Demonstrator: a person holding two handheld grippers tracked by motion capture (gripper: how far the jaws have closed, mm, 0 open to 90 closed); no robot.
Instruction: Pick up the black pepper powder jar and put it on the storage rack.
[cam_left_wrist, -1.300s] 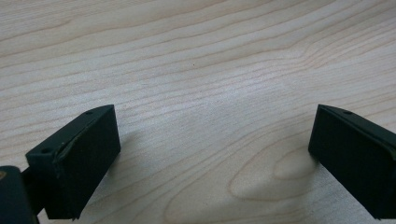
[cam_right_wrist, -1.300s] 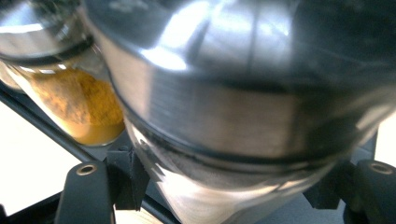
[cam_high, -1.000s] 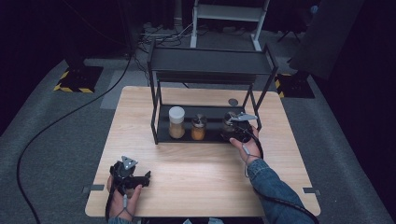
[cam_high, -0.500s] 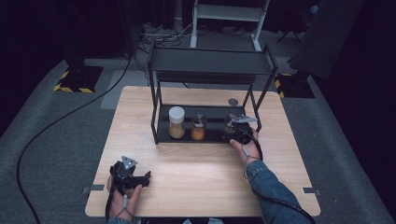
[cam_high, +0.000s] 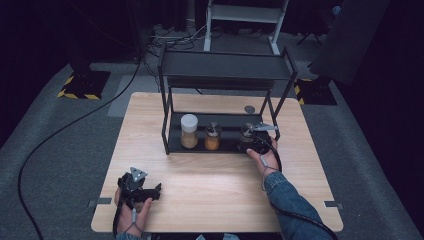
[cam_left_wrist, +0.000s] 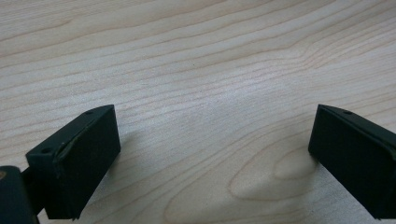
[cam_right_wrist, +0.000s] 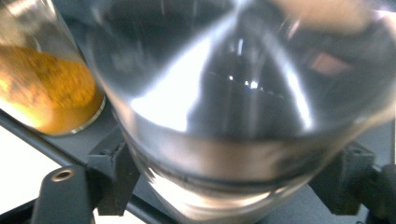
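A black two-tier rack (cam_high: 225, 70) stands at the back of the wooden table (cam_high: 225, 185). On its lower shelf stand a white-lidded jar (cam_high: 189, 131), a small orange spice jar (cam_high: 212, 136) and a dark glass jar (cam_high: 246, 130). My right gripper (cam_high: 250, 142) reaches to the dark jar (cam_right_wrist: 233, 93). Its jaws have just been opening and stand at either side of the jar's base, which is between them. The orange jar (cam_right_wrist: 46, 88) is just left of it. My left gripper (cam_high: 157, 192) rests near the front left edge, open over bare wood (cam_left_wrist: 212, 163).
A small grey disc (cam_high: 249, 109) lies on the table behind the rack. The rack's posts and upper shelf close in the space above the jars. Bare wood stretches between the two hands. Cables run over the grey floor at left.
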